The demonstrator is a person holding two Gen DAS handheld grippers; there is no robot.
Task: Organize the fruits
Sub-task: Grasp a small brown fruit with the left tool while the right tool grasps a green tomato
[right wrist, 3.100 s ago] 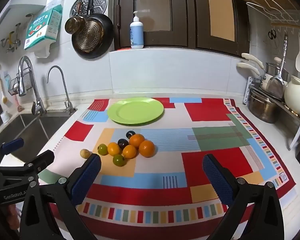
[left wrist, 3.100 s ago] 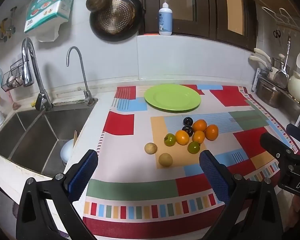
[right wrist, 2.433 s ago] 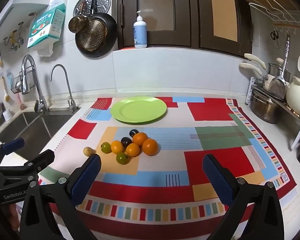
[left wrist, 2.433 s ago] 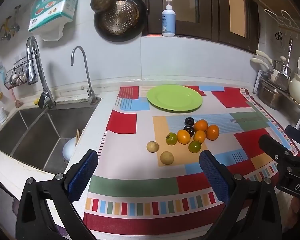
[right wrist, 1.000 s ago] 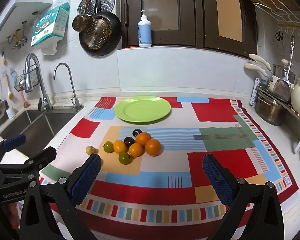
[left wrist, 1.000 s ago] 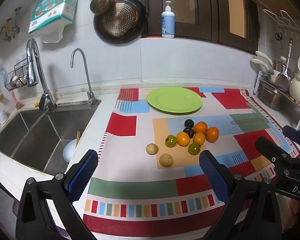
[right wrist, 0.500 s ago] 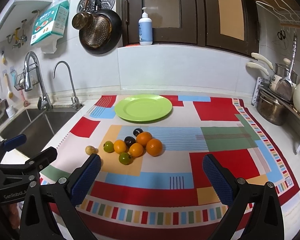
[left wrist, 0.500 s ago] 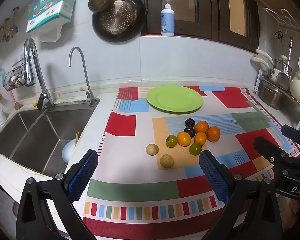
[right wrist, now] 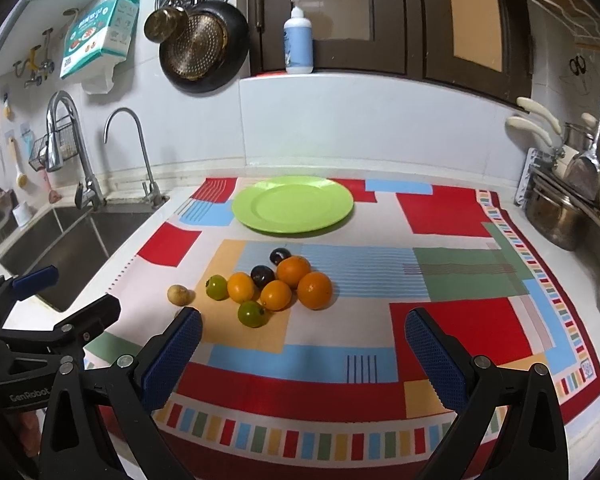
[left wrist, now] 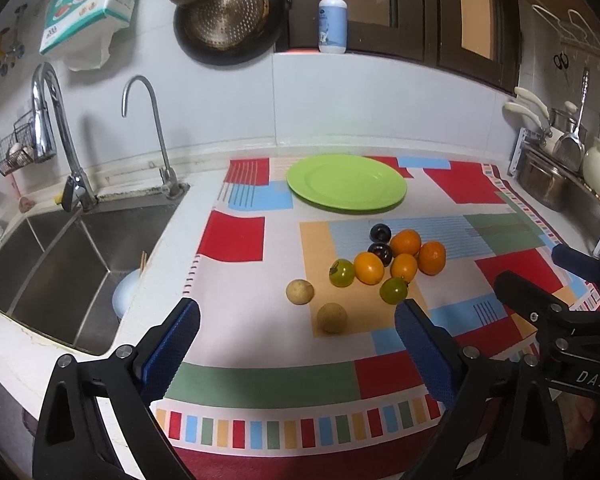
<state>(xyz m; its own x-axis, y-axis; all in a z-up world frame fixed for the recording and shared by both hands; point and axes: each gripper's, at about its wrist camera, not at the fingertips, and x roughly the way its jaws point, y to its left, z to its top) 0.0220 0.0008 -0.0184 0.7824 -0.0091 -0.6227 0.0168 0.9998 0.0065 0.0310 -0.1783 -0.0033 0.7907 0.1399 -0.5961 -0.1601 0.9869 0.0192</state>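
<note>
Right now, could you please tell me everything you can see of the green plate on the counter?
The green plate is round, lime green and glossy, plastic by its look, with a broad flat rim around a shallow well. It lies flat and empty on the patterned mat, at the mat's far side near the backsplash. Nothing touches it but the mat; the fruit cluster sits apart, nearer the camera.
</note>
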